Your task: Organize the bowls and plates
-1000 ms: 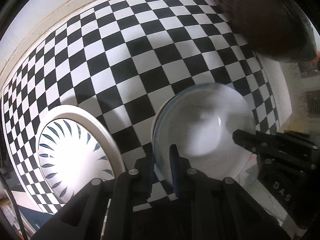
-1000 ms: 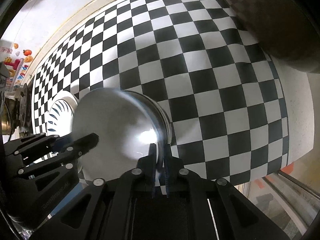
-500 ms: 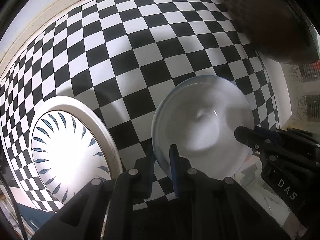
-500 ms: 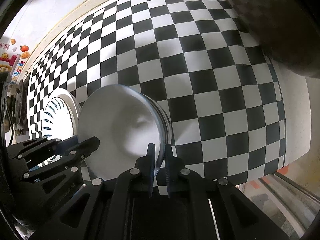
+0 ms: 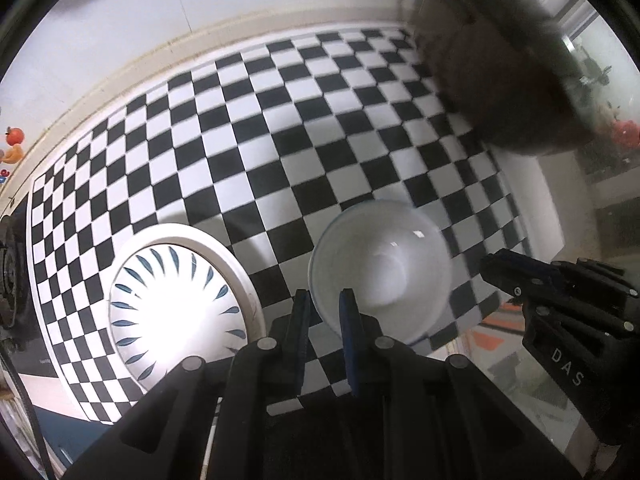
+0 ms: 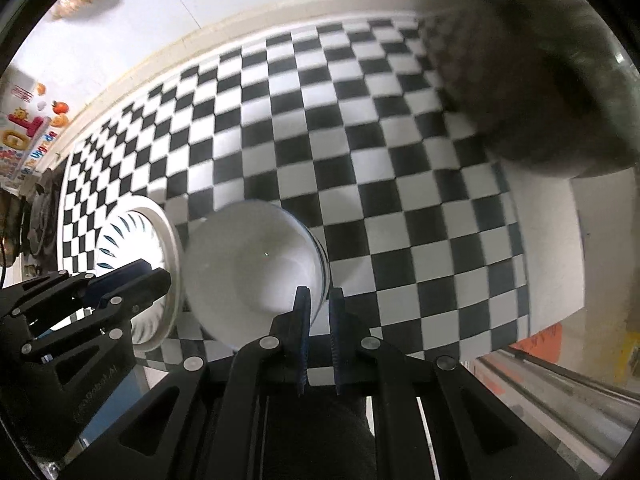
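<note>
Covering the counter is a black-and-white checked cloth, on which a wide patterned plate is laid close to the near edge, towards the left corner. Just beside it a white bowl is held, whether lifted or resting cannot be told, its rim pinched from both sides: the left gripper is closed on the left rim and the right gripper on the right rim. Glazed ceramic is judged stiff, fairly heavy, slippery and breakable, so the rim is best taken deep between the pads and the bowl kept level. A thin rim hold could slip under tilt.
</note>
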